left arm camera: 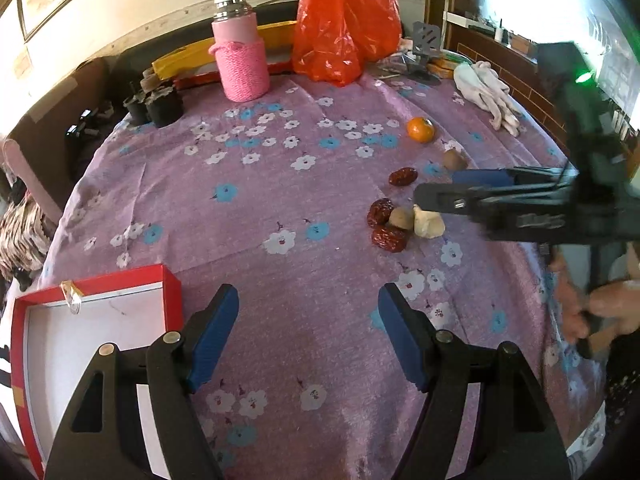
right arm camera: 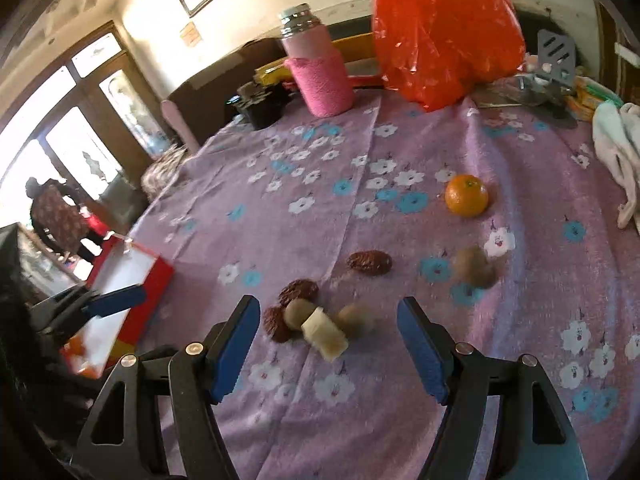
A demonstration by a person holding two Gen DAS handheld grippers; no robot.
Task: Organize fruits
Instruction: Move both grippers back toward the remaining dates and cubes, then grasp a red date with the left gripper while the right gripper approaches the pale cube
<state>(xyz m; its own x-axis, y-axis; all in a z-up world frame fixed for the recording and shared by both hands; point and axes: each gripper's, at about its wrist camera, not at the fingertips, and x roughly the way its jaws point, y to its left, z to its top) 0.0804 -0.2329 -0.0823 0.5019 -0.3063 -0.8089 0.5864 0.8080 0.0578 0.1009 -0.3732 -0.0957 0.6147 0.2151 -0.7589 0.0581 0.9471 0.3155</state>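
Note:
On the purple flowered cloth lie an orange [right arm camera: 467, 195], three red dates, one apart [right arm camera: 369, 263] and two by the pile [right arm camera: 298, 291], brown round fruits [right arm camera: 475, 266], and a pale chunk [right arm camera: 325, 333]. My right gripper [right arm camera: 326, 340] is open, just short of the pile; in the left wrist view it [left arm camera: 434, 190] hovers over the fruits. My left gripper [left arm camera: 308, 332] is open and empty beside the red box [left arm camera: 94, 284], which has a white inside. In the right wrist view something orange [right arm camera: 76, 350] lies in the box.
A pink flask in a knitted sleeve [left arm camera: 239, 54], a red plastic bag [left arm camera: 346, 20], dark cups [left arm camera: 156, 104] and a grey stand [left arm camera: 425, 46] line the far edge. White gloves [left arm camera: 486, 90] lie at the right. A person [right arm camera: 60, 216] stands by the door.

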